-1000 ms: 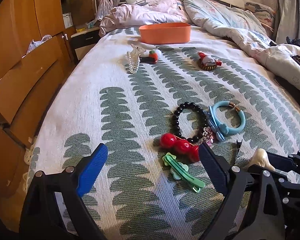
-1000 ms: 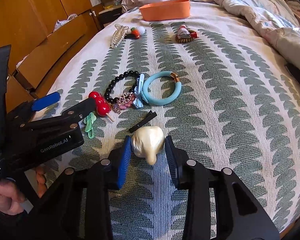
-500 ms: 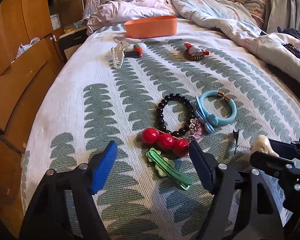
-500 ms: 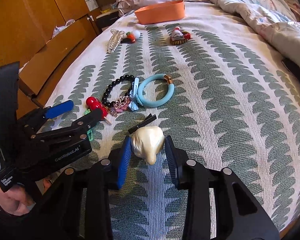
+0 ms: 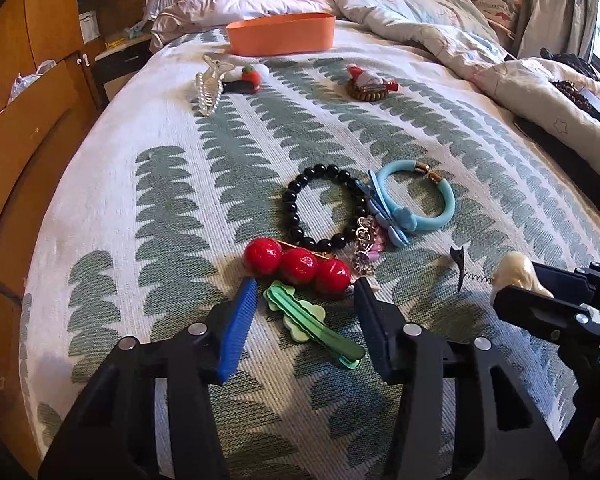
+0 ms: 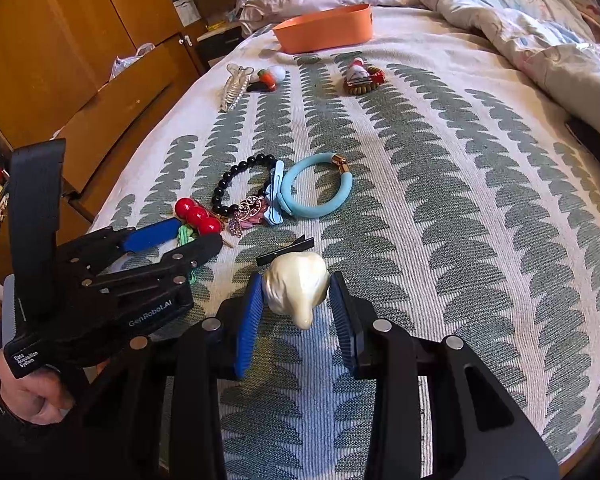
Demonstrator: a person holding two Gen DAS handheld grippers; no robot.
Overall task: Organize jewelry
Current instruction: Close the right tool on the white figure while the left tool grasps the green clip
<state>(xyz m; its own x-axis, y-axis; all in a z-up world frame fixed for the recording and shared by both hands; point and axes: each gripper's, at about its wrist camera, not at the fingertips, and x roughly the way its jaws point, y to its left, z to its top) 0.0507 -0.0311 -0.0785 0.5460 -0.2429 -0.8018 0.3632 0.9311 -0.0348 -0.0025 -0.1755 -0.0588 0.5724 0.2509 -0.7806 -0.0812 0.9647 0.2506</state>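
Observation:
My right gripper (image 6: 296,312) is shut on a cream pearly hair claw (image 6: 296,286), held just above the bedspread; the claw also shows in the left wrist view (image 5: 518,274). My left gripper (image 5: 304,320) is open, its jaws on either side of a green hair clip (image 5: 312,320), just short of a red three-ball clip (image 5: 296,266). Beyond lie a black bead bracelet (image 5: 320,208), a light blue bangle (image 5: 420,200), a small black clip (image 5: 458,266) and a pink jewelled brooch (image 5: 366,246). An orange tray (image 5: 280,34) stands at the far end.
A pearl hair claw (image 5: 208,86), a carrot clip (image 5: 248,78) and a Santa hair tie (image 5: 368,82) lie near the tray. A rumpled duvet (image 5: 440,36) covers the far right. Wooden cabinets (image 5: 24,80) stand along the left of the bed.
My left gripper has moved forward and down over the green hair clip, its jaws narrowing around it. My right gripper keeps its hold on the cream claw, almost still.

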